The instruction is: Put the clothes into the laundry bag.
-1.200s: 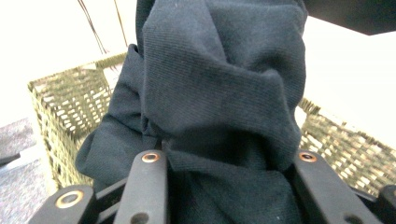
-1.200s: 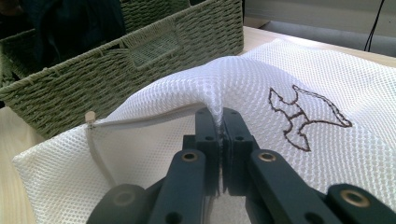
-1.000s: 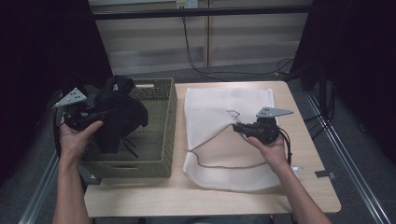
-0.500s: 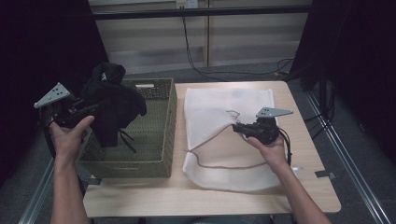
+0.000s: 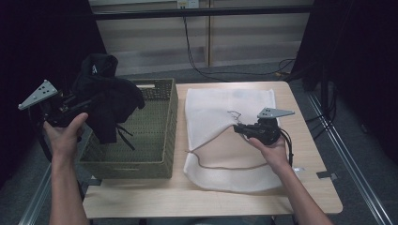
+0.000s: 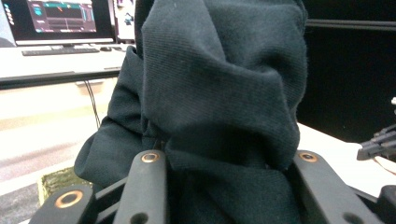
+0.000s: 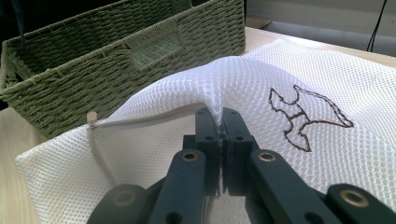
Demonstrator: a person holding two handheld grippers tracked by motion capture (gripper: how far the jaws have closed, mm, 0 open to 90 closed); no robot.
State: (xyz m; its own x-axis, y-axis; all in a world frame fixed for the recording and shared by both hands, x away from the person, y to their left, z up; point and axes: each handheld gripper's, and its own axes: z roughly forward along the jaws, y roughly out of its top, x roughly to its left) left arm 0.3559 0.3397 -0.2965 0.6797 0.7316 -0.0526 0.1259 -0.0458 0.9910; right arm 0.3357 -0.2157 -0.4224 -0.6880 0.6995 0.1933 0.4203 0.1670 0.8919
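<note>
The left gripper [image 5: 70,107] has its jaws clamped around a thick bunch of the black garment [image 5: 105,96], held up over the left wall of the woven green basket [image 5: 162,140], which stands at the counter's [image 5: 300,187] left edge. The right gripper [image 5: 241,129] has its jaws pinched tight on a fold of the white mesh laundry bag [image 5: 220,105], lifting that fold a little off the counter near the bag's mouth, where the drawstring [image 5: 225,166] runs along the near side. The work looks like moving the garment from the basket into the bag, and several things could spoil it. The garment is bunched and hangs in loose tails with thin cords [image 5: 124,136] dangling into the basket; those could catch on the weave and drag the basket along or tug cloth out of the grip. The right gripper seems to hold a single layer or a pinched ridge, so the mouth may not really be open, and the garment could land on top of the bag instead of inside. A bulky bundle pushed at a slack opening might also shove the whole bag toward the right edge.
</note>
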